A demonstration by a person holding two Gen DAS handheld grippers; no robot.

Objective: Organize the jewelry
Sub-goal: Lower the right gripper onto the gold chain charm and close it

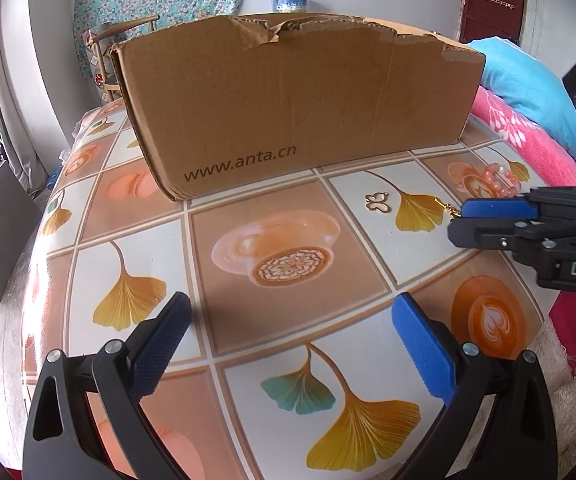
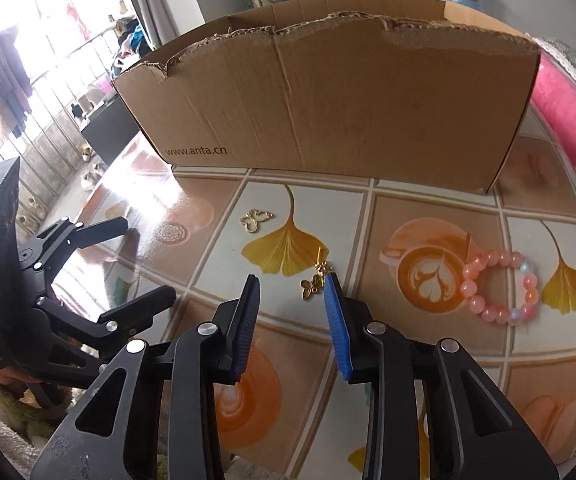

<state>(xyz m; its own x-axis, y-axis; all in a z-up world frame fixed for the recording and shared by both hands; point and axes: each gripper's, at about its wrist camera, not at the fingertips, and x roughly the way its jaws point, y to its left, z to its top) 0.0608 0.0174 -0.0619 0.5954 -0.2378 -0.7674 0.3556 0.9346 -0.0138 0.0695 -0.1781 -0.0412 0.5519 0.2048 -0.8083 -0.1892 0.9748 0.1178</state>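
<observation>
Your right gripper [image 2: 292, 282], jaws parted and low over the table [image 2: 440, 344], has the gold earring [image 2: 315, 282] just beside its right fingertip; your left gripper [image 1: 292, 312] hangs open, well apart.

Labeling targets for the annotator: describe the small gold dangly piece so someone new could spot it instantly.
Start at the cardboard box on the patterned tablecloth; three pieces of jewelry lie in front of it. The gold dangle earring lies just ahead of the right tool, by its right finger. Unlike the butterfly outline charm nearer the box and the pink bead bracelet to the right, it is a thin, chain-like drop.
</observation>
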